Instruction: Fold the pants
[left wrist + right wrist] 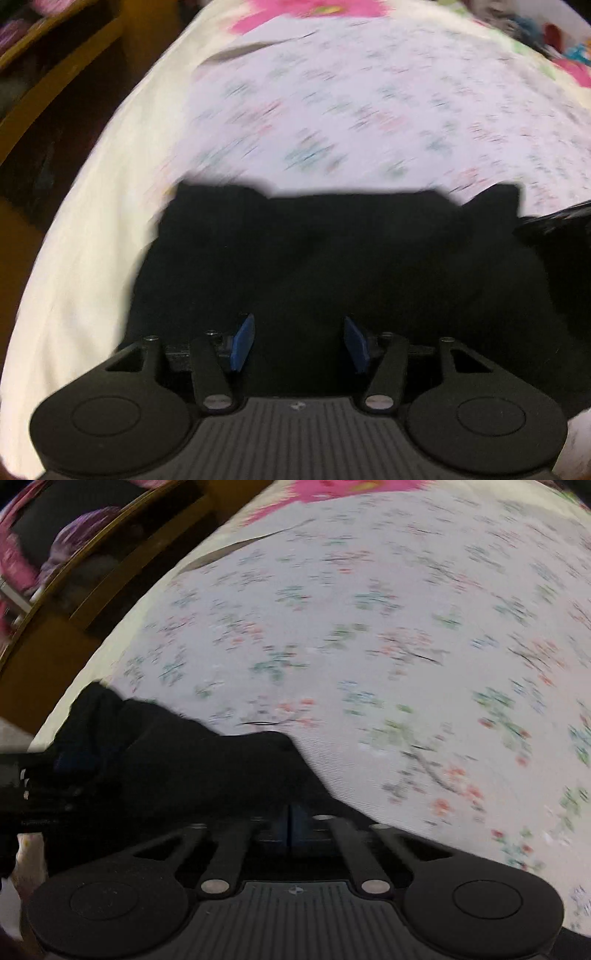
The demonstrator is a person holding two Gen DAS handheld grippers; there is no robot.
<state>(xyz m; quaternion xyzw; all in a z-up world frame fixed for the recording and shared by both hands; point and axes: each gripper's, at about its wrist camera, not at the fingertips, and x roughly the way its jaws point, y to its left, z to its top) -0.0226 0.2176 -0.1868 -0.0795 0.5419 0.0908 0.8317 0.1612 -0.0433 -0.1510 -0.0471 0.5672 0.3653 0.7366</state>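
The black pants (314, 258) lie bunched on a bed covered by a flowered sheet (369, 110), near its left edge. The left gripper (300, 341) hovers over them, jaws released and apart. The right gripper (290, 825) has its jaws clenched together at the pants' edge; whether cloth is pinched cannot be told.

floral bedsheet (369, 646) | wooden shelf (55, 74) at left, contents blurred

Right gripper (290, 825) jaws closed at black pants (207, 771) edge, floral sheet (406, 646) beyond.
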